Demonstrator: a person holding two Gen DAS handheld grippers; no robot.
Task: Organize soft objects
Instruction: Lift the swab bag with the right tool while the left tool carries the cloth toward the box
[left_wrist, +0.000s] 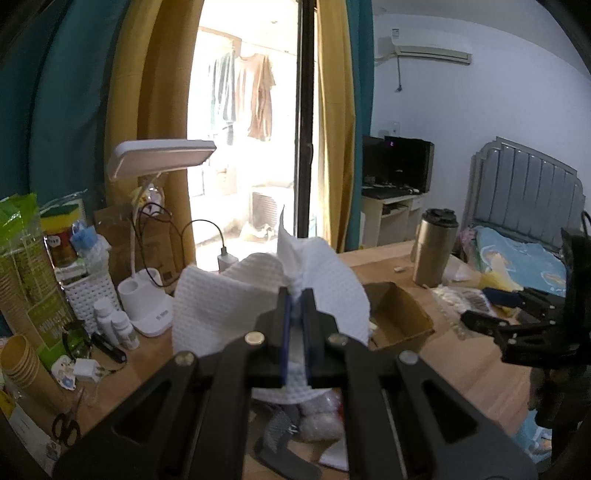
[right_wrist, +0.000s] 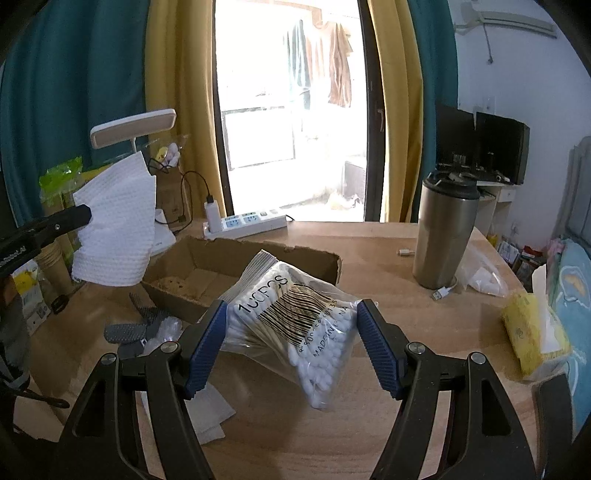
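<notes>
My left gripper (left_wrist: 295, 295) pinches the cloth (left_wrist: 229, 295) by a thin fold; my right gripper (right_wrist: 290, 343), spread wide, clasps the slick swab bag (right_wrist: 295, 317); either could slip out above the bench (right_wrist: 369, 258).

"MADE IN" on swab bag (right_wrist: 291, 325)

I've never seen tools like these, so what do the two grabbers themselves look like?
Both are matte black plastic with angular, cut-out linkage arms joined by round silver rivets. Each finger ends in a ribbed blue pad. The left gripper and right gripper look alike. White lettering, too cropped to read, marks the left one's side in the right camera.
</notes>
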